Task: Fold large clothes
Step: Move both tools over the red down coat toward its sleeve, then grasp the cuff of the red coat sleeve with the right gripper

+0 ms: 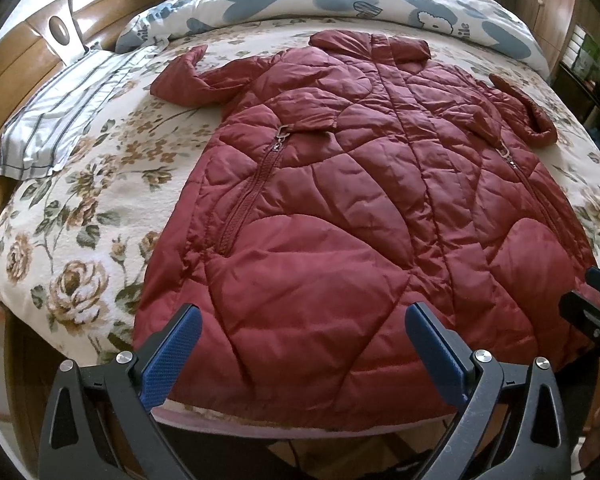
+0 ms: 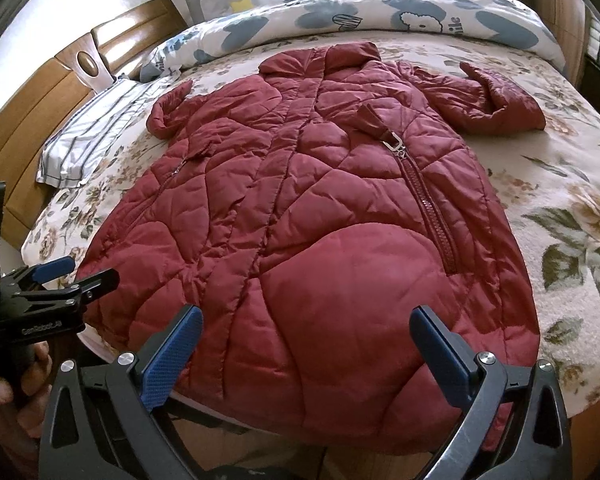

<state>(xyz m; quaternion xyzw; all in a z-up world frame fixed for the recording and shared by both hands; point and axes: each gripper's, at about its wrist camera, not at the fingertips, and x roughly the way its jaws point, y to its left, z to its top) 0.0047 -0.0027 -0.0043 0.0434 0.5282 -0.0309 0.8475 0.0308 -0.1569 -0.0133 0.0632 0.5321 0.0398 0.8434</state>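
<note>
The left gripper (image 1: 303,332) sits at the bottom of its frame, tongs spread wide apart, holding nothing, above the hem of the red quilted coat (image 1: 340,200). The right gripper (image 2: 306,334) is posed likewise at the bottom of its frame, tongs apart and empty, over the hem. The coat lies flat, front up, on the floral bedspread (image 1: 80,240), collar toward the top of the frame, sleeves spread outward. A striped pillow (image 1: 56,120) lies at upper left; a blue-patterned duvet (image 1: 340,0) lies beyond the collar.
</note>
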